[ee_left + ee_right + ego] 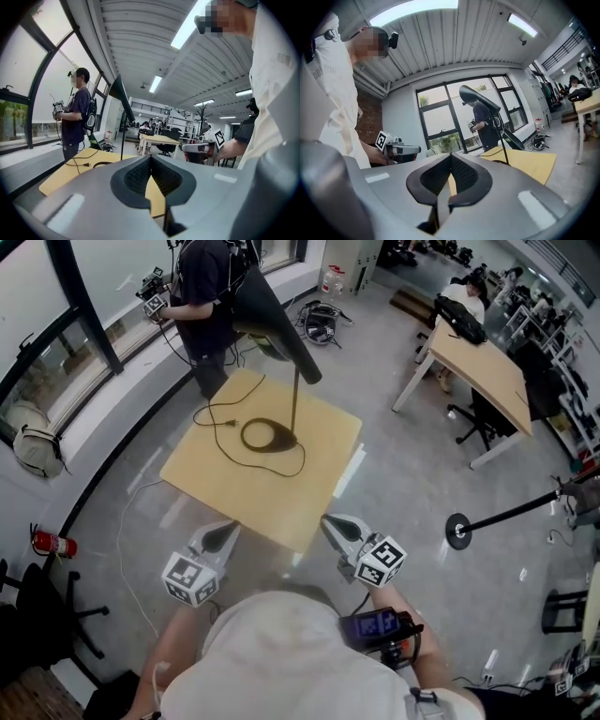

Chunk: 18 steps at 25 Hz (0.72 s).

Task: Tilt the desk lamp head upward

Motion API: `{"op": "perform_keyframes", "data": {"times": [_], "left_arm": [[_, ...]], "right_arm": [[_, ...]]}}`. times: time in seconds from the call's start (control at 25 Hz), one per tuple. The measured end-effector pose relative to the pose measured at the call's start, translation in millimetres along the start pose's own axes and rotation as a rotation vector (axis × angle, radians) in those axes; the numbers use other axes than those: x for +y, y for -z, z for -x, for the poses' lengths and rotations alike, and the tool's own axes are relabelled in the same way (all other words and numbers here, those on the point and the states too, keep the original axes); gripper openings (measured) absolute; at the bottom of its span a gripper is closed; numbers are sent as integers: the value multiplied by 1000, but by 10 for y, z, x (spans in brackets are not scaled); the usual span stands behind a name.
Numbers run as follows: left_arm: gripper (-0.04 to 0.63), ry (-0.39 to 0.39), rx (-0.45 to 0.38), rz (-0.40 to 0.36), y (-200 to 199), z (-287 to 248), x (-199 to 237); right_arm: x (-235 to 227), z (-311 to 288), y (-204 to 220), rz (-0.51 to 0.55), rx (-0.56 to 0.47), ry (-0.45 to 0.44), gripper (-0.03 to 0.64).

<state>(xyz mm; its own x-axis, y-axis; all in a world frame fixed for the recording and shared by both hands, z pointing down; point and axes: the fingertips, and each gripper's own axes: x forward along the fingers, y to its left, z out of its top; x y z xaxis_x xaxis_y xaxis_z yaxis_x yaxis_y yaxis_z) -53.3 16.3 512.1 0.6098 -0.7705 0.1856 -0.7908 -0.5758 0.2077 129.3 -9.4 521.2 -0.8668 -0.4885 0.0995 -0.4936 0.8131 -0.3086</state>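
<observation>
Left gripper (217, 538) and right gripper (336, 526), both pinched shut and empty, sit well short of the lamp head (277, 320), right one looking slightly nearer.

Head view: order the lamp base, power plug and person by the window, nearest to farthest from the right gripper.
1. Lamp base, mid wooden table, ahead of the right gripper.
2. Power plug, left of that base.
3. Person by the window, beyond the table's far corner.
</observation>
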Motion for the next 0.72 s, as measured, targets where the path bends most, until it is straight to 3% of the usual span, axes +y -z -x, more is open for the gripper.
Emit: {"op": "perform_keyframes", "data": {"times": [0.72], "left_arm": [[2, 10, 3, -8, 123, 134, -259]], "right_arm": [[330, 121, 151, 36, 36, 13, 11]]}}
